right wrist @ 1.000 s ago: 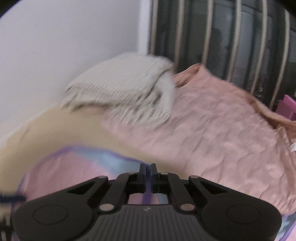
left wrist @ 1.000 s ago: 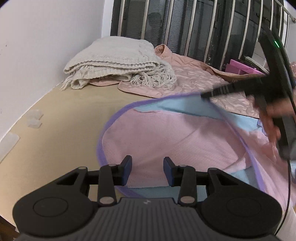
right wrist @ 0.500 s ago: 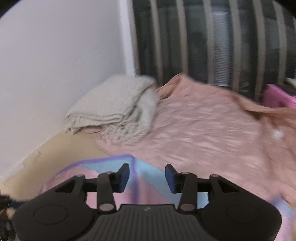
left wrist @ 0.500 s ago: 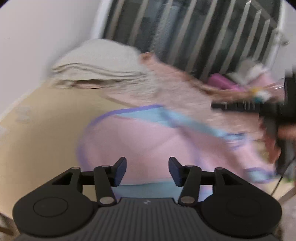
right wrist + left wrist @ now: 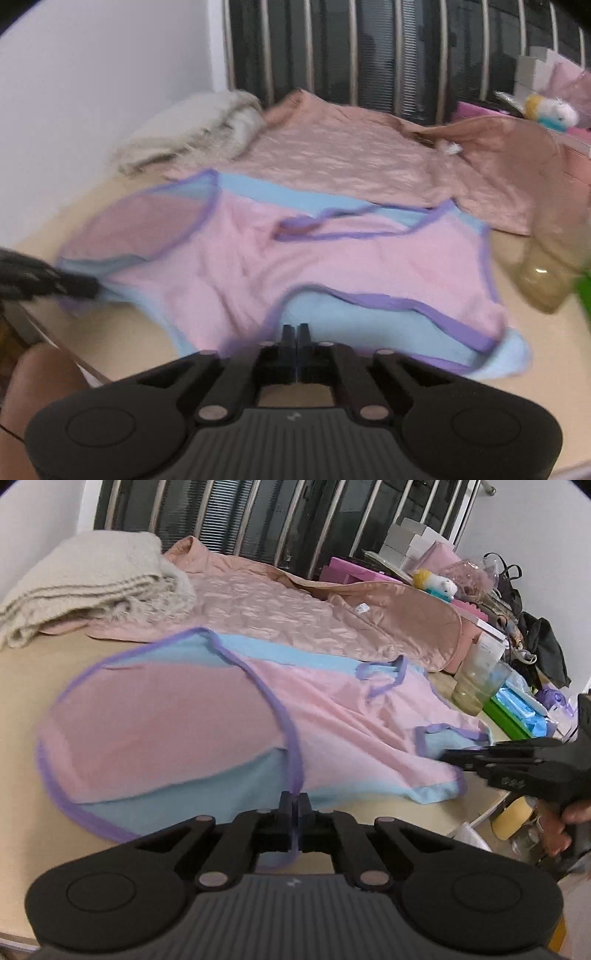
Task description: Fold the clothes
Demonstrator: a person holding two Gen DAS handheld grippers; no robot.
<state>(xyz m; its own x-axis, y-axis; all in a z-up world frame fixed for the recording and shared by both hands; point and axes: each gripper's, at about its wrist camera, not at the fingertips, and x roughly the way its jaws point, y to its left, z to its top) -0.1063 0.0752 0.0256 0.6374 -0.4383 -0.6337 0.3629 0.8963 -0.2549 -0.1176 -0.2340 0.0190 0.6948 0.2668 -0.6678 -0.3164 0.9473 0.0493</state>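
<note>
Both grippers, left gripper (image 5: 294,801) and right gripper (image 5: 294,334), are pinched shut on the near purple hem of the pink garment (image 5: 177,716), thin, floppy and light.

The left gripper (image 5: 294,800) is pinching tight, its two fingers pressed together and pointing down and away. The right gripper (image 5: 295,332) is pinching tight too. A hand (image 5: 565,825) is holding its handle.

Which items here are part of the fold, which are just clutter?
In play:
pink and blue garment
left gripper, shut on its purple-trimmed hem
right gripper, shut on its near edge

Lying about:
cream knit blanket
peach quilted cover
plastic cup
plush toy
</note>
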